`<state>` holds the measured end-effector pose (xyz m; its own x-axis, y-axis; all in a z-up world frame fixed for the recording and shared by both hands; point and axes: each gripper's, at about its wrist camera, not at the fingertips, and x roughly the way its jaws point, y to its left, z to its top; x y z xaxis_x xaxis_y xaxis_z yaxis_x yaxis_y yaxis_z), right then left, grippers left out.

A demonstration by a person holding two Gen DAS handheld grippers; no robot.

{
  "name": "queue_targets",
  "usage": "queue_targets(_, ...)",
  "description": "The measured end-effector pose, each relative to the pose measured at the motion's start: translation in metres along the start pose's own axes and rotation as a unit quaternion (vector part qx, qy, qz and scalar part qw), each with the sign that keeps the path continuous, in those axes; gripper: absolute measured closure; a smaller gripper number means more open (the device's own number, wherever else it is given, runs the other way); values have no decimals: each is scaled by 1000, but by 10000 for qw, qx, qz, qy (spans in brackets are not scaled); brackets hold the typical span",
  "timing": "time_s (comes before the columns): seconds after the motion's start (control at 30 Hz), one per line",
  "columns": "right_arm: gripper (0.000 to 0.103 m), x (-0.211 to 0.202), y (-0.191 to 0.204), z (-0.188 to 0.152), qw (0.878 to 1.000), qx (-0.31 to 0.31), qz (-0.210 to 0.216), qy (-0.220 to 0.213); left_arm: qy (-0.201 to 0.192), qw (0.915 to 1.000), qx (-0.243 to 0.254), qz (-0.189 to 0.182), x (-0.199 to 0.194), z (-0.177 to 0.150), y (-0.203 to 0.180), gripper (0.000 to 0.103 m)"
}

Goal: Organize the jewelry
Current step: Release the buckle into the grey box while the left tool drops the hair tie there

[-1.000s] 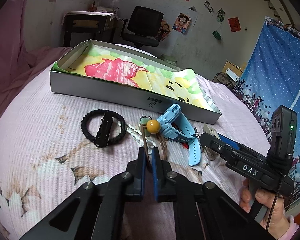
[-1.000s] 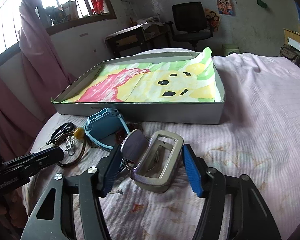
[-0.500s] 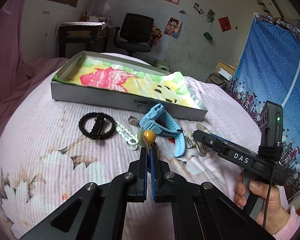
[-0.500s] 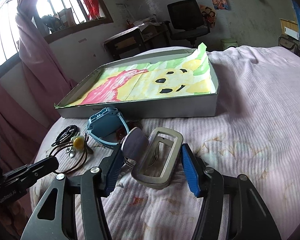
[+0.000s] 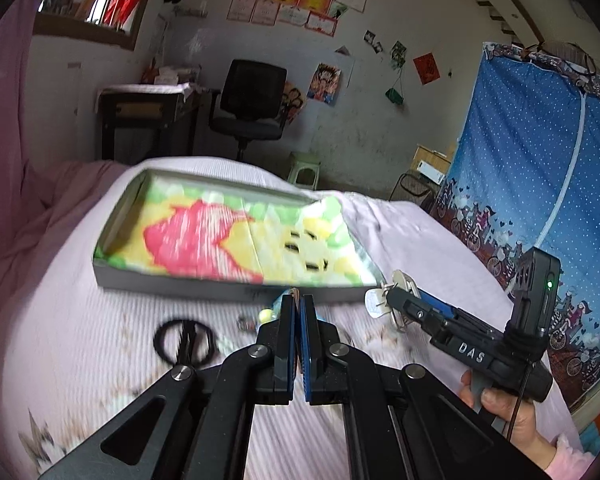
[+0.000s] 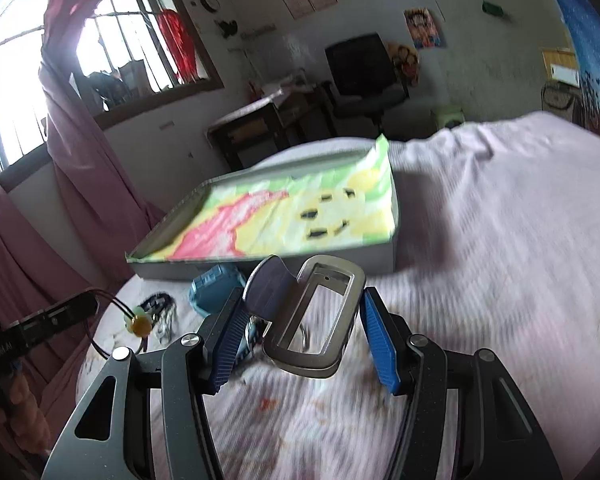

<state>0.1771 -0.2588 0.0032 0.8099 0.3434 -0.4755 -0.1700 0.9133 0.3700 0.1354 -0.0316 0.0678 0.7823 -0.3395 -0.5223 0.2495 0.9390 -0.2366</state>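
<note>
Jewelry: found partly in the tools and partly on the bed, with none seen in the box. Judged the step as the carry to the box, with both loads clear of the bed and short of the near wall.

Left first. Saw the left tool clamped tight on a cord, its bead dangling below. Called next for a reach over the near wall, a lowering onto the lining, then an opening of the jaws. Risked the cord snagging on a pad. Noted a black bracelet and a blue watch lying on the bed below.

Right next. Saw the right tool about half wide, pinching a metal frame and an oval tag side by side between the pads. Called for the same move, kept level lest either piece slip.

From the left wrist, showed only the cord's ends above the shut jaws, but gave the right tool whole, with a hand on its grip and the frame in the air near the box corner. From the right wrist, showed the bead and hanging loop plainly, plus the watch, mostly hidden behind the left tool in the other view.
</note>
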Motion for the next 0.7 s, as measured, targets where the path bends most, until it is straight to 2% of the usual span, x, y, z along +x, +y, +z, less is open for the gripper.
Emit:
queue_targets(0.13, 51, 13, 8, 17, 9997, -191, 30, -140, -182, 9997, 105, 91, 16, 25, 4, 100)
queue_targets(0.37, 51, 55, 16, 39, 9996, -286, 3, -44, -270, 9994, 30, 233, 55, 54, 21, 100)
queue_targets(0.53, 51, 87, 15, 49, 9994, -256, -153, 150, -111, 9992, -76, 383, 85, 56, 36, 100)
queue_targets(0.7, 51, 108, 13, 41, 9980, -222, -311, 500, 133, 9985, -251, 470, 105, 46, 48, 100)
